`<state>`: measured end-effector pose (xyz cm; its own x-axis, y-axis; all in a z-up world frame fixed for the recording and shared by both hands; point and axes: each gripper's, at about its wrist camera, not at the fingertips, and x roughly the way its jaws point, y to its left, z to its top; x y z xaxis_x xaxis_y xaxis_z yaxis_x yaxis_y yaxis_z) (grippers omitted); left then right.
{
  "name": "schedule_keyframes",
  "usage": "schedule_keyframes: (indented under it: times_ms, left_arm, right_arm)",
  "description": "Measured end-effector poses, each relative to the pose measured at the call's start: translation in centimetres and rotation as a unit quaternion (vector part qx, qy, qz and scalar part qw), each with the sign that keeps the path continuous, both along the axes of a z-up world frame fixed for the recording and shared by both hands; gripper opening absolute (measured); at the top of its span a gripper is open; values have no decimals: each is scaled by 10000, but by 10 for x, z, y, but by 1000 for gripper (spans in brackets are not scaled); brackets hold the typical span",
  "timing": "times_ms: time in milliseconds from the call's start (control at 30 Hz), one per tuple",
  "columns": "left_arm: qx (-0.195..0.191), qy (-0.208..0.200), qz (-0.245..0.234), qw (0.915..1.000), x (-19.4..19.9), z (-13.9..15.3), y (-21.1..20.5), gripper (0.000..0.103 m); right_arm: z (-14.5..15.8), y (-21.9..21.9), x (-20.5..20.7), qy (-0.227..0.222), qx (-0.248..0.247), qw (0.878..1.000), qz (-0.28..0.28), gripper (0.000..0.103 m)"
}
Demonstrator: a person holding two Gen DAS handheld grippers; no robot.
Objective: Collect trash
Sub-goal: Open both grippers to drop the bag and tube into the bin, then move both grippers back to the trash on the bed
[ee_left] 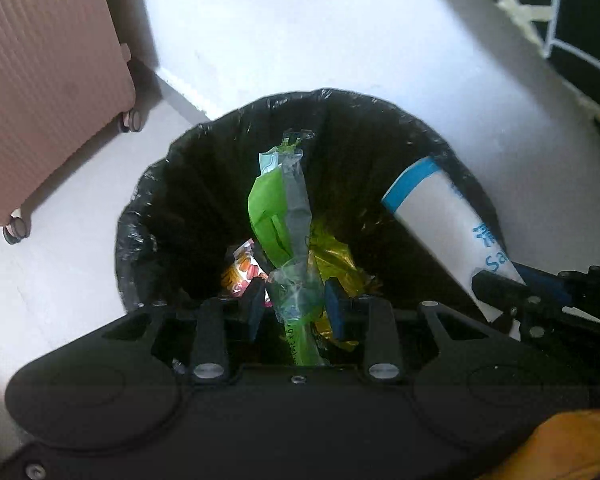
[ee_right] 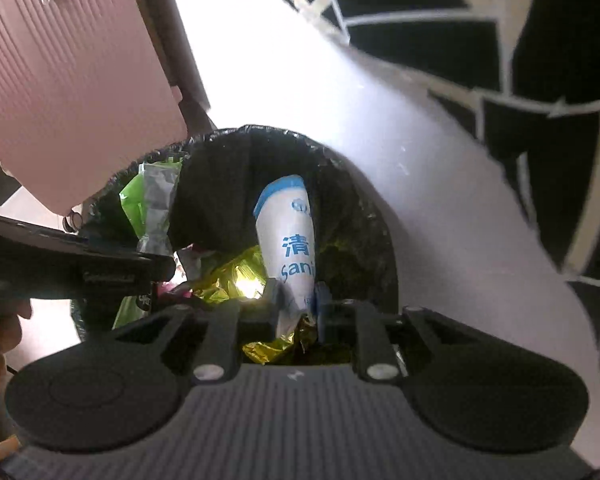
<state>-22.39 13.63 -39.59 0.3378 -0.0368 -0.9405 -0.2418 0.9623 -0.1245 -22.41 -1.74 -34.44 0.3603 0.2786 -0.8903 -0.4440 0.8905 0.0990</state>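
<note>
A bin lined with a black bag (ee_left: pixel 204 152) stands open right below both grippers. My left gripper (ee_left: pixel 296 306) hangs over its near rim, jaws slightly apart. A long green and clear wrapper (ee_left: pixel 284 208) stands between the blue pads (ee_left: pixel 334 308), which do not seem to press on it. My right gripper (ee_right: pixel 299 300) is open over the same bin (ee_right: pixel 364 208). A white and blue wipes packet (ee_right: pixel 288 232) stands loosely between its pads, tip down into the bag. Gold foil (ee_right: pixel 236 276) and a colourful sweet wrapper (ee_left: pixel 244 268) lie inside.
A pink ribbed suitcase (ee_left: pixel 48 92) on wheels stands on the pale floor left of the bin. A black rug with white lines (ee_left: pixel 580 12) lies to the far right. A person's hand (ee_right: pixel 0 336) holds the left tool at the right wrist view's left edge.
</note>
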Motion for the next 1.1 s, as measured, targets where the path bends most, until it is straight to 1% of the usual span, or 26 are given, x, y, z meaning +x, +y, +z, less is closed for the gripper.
schedule_keyframes:
  times_ms: [33,67,100,267,367,533,633,767,833,967,1100]
  left_arm:
    - [3,17,17,10000,1,-4,0,50]
    - [32,27,67,10000,3,-8,-1,64]
    - [79,22,140,9999,4,-10,0,68]
    - [63,-14,289,9996,5,-3,5,73]
    - [90,-15,364,9993,4,16,8,75]
    - [195,-111,445,9988,1,71,5,82]
    - [251,-182,424,9986,-1,110,3,82]
    - [310,-378,288,9984,2,167,-7,83]
    - [346,-533,195,9978,4,198,-12,84]
    - [275,-934,3,9952,16,257,-24,86]
    - [230,-1331,-342,9902,39,310,-41,86]
  right_arm:
    - [-3,1,1,-9,8,10000,23,40]
    - [-5,2,2,-35,17,10000,18,55]
    - [-6,2,3,-44,44,10000,28,57]
    - [-6,2,9,-40,93,9999,33,61]
    - [14,1,9,-58,118,9999,2,62]
    - [67,-3,6,-118,174,9998,-51,64]
    - [102,-8,4,-183,230,9995,-127,66]
    - [155,-19,3,-349,308,9986,-253,66]
    - [181,-25,3,-457,327,9979,-309,66]
    - [233,-40,5,-771,333,9953,-475,67]
    - [279,-60,12,-1035,354,9905,-833,67]
